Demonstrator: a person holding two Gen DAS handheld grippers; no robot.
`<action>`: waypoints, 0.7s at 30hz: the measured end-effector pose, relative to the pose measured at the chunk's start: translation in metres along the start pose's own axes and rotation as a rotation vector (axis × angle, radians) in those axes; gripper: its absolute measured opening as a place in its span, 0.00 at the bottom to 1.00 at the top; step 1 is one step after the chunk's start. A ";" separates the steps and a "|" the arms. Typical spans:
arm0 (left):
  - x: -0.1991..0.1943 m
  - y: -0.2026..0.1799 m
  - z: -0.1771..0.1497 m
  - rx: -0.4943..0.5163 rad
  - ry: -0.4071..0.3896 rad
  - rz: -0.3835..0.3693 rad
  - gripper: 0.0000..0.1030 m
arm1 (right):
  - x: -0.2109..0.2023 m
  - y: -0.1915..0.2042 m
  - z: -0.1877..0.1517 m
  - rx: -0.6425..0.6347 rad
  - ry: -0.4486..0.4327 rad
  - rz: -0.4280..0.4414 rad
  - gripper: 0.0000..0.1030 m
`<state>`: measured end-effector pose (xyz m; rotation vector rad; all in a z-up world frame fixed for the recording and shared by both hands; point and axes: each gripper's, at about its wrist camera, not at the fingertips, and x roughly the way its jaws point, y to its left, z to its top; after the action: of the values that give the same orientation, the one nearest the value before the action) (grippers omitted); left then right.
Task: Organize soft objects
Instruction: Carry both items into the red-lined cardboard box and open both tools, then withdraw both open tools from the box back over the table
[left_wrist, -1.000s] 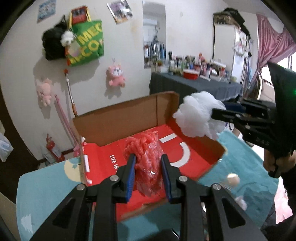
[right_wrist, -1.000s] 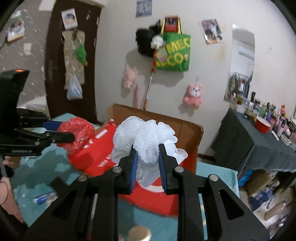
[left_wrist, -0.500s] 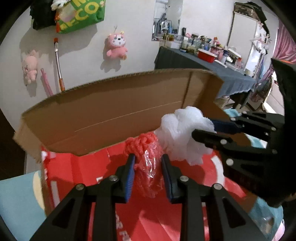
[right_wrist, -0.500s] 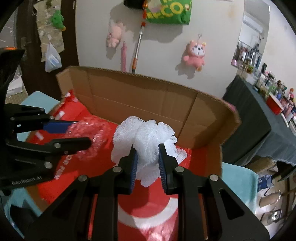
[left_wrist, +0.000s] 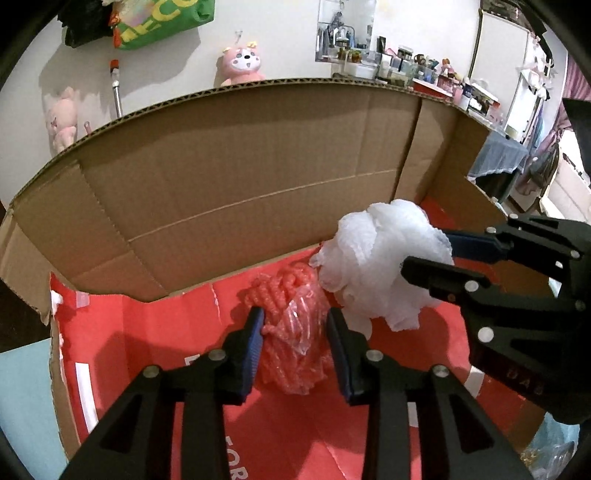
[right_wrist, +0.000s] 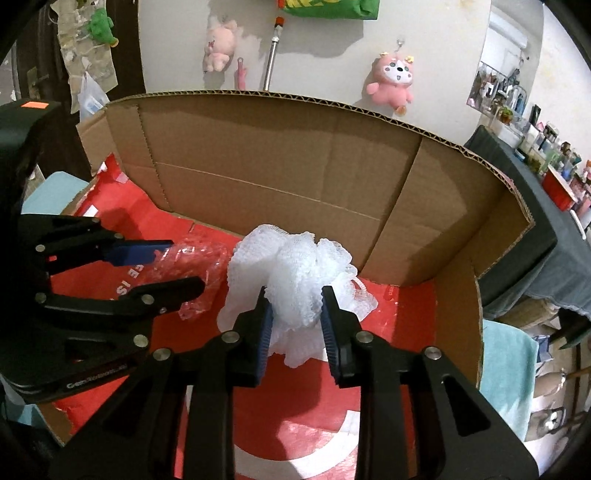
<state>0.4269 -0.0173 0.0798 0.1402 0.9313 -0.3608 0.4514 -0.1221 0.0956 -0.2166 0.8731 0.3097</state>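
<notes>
Both grippers are inside a cardboard box (left_wrist: 236, 162) with a red floor (right_wrist: 303, 413). My left gripper (left_wrist: 295, 334) has its jaws spread, and a red mesh puff in clear wrap (left_wrist: 291, 332) lies between them on the floor. It also shows in the right wrist view (right_wrist: 199, 273). My right gripper (right_wrist: 297, 317) is open around a white mesh puff (right_wrist: 291, 273), whose underside rests on the floor. The white puff (left_wrist: 380, 266) touches the red one.
The box's tall back wall (right_wrist: 280, 162) stands close behind the puffs, and its right wall (right_wrist: 458, 317) is lower. A teal cloth (right_wrist: 506, 373) covers the table around the box. Pink plush toys (right_wrist: 391, 81) hang on the wall beyond.
Both grippers moved down and forward into the box. Both pairs of jaws have widened, and the red and white puffs now rest on the box floor.
</notes>
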 end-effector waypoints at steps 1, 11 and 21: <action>0.000 0.001 0.000 -0.003 -0.001 -0.002 0.36 | 0.000 0.000 0.000 0.002 0.002 -0.003 0.27; 0.001 0.002 0.009 -0.024 -0.003 0.003 0.48 | -0.002 -0.001 0.001 0.014 -0.001 0.000 0.49; -0.030 0.009 0.001 -0.066 -0.051 0.035 0.72 | -0.018 0.000 -0.001 0.022 -0.012 -0.042 0.57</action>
<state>0.4145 -0.0021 0.1045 0.0864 0.8886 -0.2993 0.4395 -0.1255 0.1094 -0.2122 0.8587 0.2616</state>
